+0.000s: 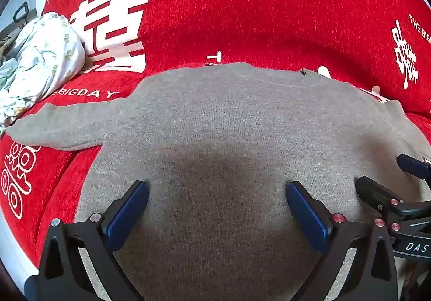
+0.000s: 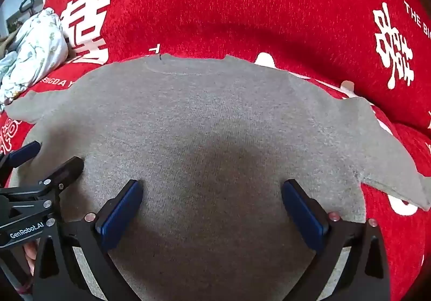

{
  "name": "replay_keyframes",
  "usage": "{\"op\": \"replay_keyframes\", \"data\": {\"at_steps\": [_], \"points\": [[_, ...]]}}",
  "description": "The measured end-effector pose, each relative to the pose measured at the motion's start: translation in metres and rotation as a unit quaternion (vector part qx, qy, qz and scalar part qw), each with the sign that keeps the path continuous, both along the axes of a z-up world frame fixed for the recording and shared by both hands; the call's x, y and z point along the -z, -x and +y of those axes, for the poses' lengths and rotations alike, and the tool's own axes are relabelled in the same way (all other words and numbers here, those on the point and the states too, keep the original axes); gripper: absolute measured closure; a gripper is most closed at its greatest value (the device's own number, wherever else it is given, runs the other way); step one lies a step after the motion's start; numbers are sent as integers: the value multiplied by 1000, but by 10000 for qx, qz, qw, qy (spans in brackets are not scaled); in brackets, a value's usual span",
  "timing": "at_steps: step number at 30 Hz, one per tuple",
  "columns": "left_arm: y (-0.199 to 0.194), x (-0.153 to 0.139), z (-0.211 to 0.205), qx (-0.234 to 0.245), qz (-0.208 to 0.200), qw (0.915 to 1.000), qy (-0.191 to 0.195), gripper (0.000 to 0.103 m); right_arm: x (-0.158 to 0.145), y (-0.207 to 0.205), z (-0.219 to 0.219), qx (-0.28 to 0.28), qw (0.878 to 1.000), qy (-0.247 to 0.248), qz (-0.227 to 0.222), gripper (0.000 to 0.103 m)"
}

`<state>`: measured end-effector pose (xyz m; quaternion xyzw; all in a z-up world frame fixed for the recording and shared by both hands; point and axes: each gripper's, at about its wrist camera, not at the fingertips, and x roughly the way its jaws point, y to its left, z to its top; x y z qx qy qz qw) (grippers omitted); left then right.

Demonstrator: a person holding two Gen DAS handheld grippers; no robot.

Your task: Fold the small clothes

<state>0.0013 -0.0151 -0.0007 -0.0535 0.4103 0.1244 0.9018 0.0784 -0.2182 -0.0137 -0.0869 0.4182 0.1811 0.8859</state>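
Far off to the left of both tools, a crumpled white cloth with a small leaf print (image 1: 40, 58) lies bunched on the red sofa cover (image 1: 242, 10), which carries large white characters and English lettering. Nearer, the grey sweater (image 1: 229, 117) is spread flat on that cover with its neckline away from the cameras; its left sleeve (image 1: 54, 128) stretches out sideways, well to the left of the left hand-held gripper (image 1: 216, 193), with the cuff ending close to the printed cloth. The left hand-held gripper hangs over the lower middle of the sweater's body, tilted downward, its two blue-padded fingers (image 1: 126, 217) spread wide apart with only flat knit showing between them and nothing pinched. Just to its right, seen at the edge of the left wrist view, is the right hand-held gripper (image 2: 212, 193), which sits close beside it over the same garment. From its own camera, the right hand-held gripper is likewise spread fully, its blue pads (image 2: 304, 214) standing apart above the grey fabric and gripping nothing. Whether either tool's fingertips actually touch the knit cannot be told. Further right of it, the sweater's right sleeve (image 2: 390, 163) runs down and outward across the red cover, its cuff lying flat beyond the right finger.
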Motion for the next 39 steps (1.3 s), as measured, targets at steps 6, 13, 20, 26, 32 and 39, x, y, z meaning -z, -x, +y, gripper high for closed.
{"op": "replay_keyframes", "data": {"at_steps": [6,13,20,26,32,39], "points": [[0,0,0,-10,-26,10000,22,0,0,-1,0,7,10000,45,-67,0],[3,-1,2,-12,-70,9999,88,0,-3,-1,2,31,9999,132,-73,0],[6,-1,0,-18,-77,9999,64,0,-3,2,7,97,9988,448,-152,0],[5,-1,-2,-47,-46,10000,-5,0,-1,-5,2,74,9998,198,65,0],[3,-2,-2,-79,10,10000,-15,0,2,-9,1,43,9996,170,242,0],[2,-2,-1,-85,42,10000,-5,0,2,-11,2,-58,9984,231,513,0]]}}
